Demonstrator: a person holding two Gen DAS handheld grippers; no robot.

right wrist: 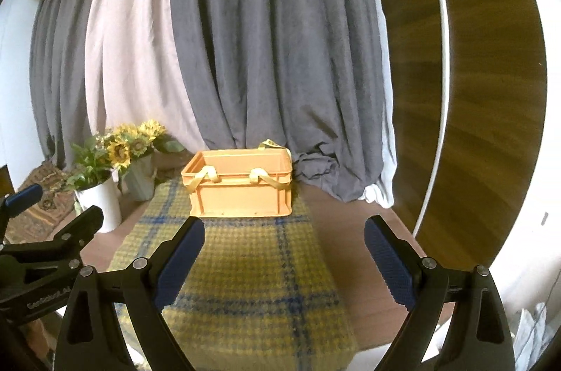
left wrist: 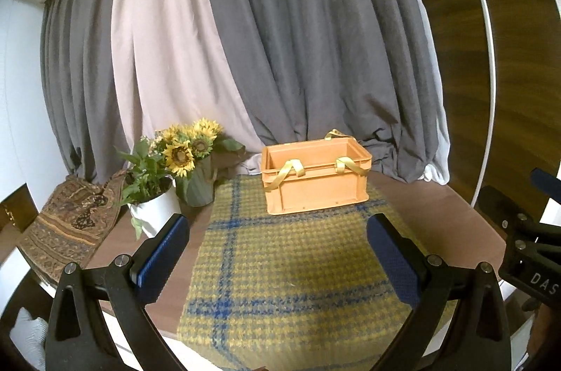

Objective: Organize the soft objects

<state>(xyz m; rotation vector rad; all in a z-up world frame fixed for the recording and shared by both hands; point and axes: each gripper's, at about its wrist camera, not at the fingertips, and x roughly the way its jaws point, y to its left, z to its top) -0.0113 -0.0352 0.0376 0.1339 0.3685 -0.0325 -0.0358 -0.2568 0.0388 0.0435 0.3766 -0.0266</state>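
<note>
Two sets of fingers, both spread wide and empty: left gripper (left wrist: 277, 223) and right gripper (right wrist: 284, 225), held side by side above the near end of the blanket (left wrist: 280, 283). Probably poised that way to take two near corners at once, since cloth this broad sags and twists if lifted from one point.

Blanket: yellow-and-blue plaid, flat along the desk (left wrist: 438, 223), near end draped over the front edge, far end under the crate (left wrist: 315, 192). Counts as the soft thing to organize, as far as can be judged. No other loose fabric close by except a patterned cloth (left wrist: 63, 223) far left, hanging off the desk edge.

Crate: upright and open-topped on the blanket's far end, well apart from both grippers, yellow straps (left wrist: 285, 171) hanging over its near rim. Looks like the intended container. Inside hidden from this low angle, so cannot tell whether anything is in it. Pins the blanket by sitting on it, so any pull toward the front risks dragging it along.

Off to the left, sunflowers (left wrist: 182, 153) and a white pot (left wrist: 157, 209) just beside the blanket's edge, close enough to be knocked by a careless left sweep. Behind everything, a curtain (left wrist: 280, 38) pooling on the desk.

Nothing grasped yet; task judged barely begun.
</note>
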